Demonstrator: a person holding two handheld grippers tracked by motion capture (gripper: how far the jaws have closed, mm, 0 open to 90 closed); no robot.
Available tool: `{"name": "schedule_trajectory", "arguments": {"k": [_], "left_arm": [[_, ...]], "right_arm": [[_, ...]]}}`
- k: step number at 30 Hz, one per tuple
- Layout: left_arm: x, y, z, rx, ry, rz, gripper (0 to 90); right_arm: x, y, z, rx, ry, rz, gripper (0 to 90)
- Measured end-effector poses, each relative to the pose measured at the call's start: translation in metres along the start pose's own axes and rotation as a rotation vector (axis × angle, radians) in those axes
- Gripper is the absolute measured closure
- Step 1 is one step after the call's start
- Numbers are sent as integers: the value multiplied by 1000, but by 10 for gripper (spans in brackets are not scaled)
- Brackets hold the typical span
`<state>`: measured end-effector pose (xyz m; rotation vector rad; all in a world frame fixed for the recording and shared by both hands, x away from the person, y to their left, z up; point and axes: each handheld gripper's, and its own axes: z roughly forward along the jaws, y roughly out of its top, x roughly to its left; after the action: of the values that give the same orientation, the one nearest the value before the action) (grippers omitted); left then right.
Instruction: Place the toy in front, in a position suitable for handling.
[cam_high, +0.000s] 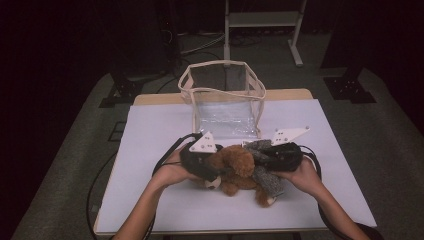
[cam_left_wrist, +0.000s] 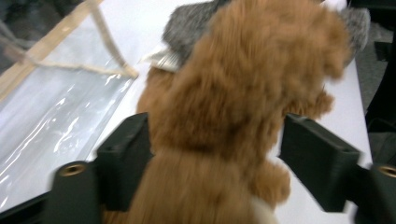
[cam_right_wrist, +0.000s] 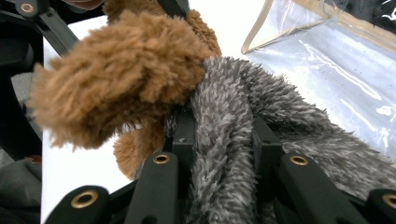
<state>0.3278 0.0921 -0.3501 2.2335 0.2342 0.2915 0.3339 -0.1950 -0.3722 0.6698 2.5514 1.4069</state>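
While the brown plush dog (cam_high: 239, 167) lies across the table, head towards the clear bag (cam_high: 225, 95), I see its grey scarf (cam_right_wrist: 224, 154) pinched in the right gripper (cam_right_wrist: 222, 140); left gripper (cam_left_wrist: 215, 158) spread, straddling the body.

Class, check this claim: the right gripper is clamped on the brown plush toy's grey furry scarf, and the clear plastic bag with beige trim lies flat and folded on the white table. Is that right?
One error: the clear plastic bag stands upright and open behind the brown plush toy, as the high view shows. The right gripper does clamp the grey furry scarf.
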Motion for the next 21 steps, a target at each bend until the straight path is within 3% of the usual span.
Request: {"name": "schedule_trajectory", "arguments": {"k": [2, 3, 4, 6, 8, 10, 12, 16, 18, 21], "left_arm": [[0, -10, -8, -25, 21, -13, 177], [2, -15, -12, -23, 29, -12, 177], [5, -25, -17, -5, 60, -24, 118], [7, -30, -18, 5, 72, -34, 95], [13, -46, -16, 13, 65, -74, 95], [13, -51, -15, -2, 50, -83, 104], [12, -61, -12, -42, 48, -84, 196], [12, -64, -13, -43, 50, -89, 232], [9, -64, -12, -53, 49, -80, 240], [9, -64, -12, -50, 52, -70, 240]], "right_arm": [[2, -2, -1, -6, 2, 5, 687], [2, -2, -1, -6, 2, 5, 687], [5, -5, -2, -6, 1, 3, 687], [8, -7, -4, -6, 2, -1, 688], [10, -9, -6, -9, 1, 2, 688], [11, -11, -6, -9, 3, 4, 687], [13, -10, -10, 2, -1, 7, 687], [14, -1, -22, 19, -34, -18, 690], [14, 14, -31, 6, -44, -40, 689], [13, 26, -29, 10, -38, -52, 689]]}}
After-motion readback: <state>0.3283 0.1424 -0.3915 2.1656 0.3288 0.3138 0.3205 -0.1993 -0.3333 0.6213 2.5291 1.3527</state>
